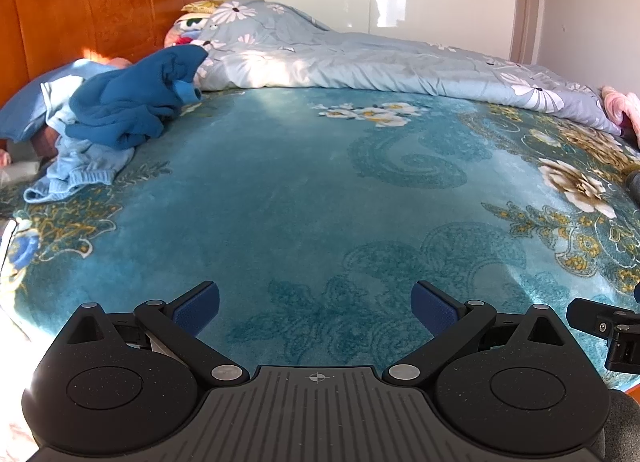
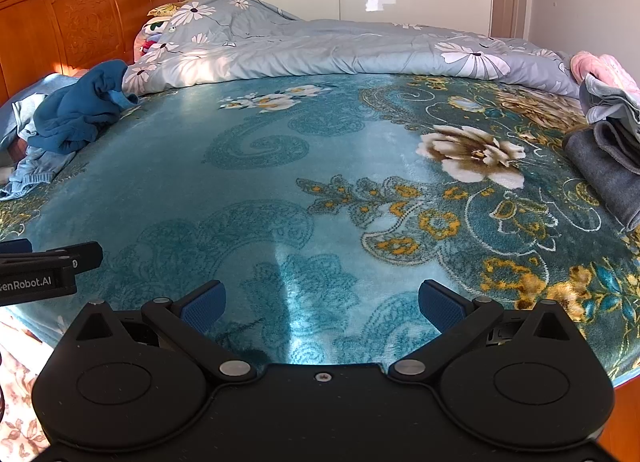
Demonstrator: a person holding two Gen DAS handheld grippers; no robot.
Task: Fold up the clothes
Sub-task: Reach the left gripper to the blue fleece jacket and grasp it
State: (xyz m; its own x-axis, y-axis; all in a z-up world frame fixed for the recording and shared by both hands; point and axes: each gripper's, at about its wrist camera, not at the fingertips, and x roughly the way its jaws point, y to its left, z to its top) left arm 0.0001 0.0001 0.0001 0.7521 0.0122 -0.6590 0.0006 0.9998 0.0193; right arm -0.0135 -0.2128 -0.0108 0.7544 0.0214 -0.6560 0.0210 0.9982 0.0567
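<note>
2 grippers hang side by side over the near edge of the bed, both tilted down toward it. The left gripper [image 1: 316,304] has its blue-padded fingers [image 1: 198,308] spread as wide as they go, with nothing between them but bare teal blanket [image 1: 280,190]. The right gripper [image 2: 322,304] stands the same way — fingers [image 2: 442,308] fully apart, holding nothing. Each shows at the edge of the other's view, so they are near one another but apart.

Beyond them the floral teal blanket covers the bed, and its middle is bare. The clothes lie in 2 places. At the far left corner, by the wooden headboard [image 1: 80,10], sits an unfolded heap: a dark blue garment [image 1: 136,102] crumpled on top of a light blue knitted one [image 1: 76,170], whose ribbed cuff trails toward the left edge. At the right edge, seen best from the right wrist, a grey garment [image 2: 608,174] lies folded, with a pale grey-blue piece [image 2: 612,106] touching its far side and something pink [image 2: 600,66] just behind that.

Along the far edge a pale blue quilt [image 1: 360,58] with white flowers is bunched — it runs the whole length of the bed, from the headboard to the right corner.
</note>
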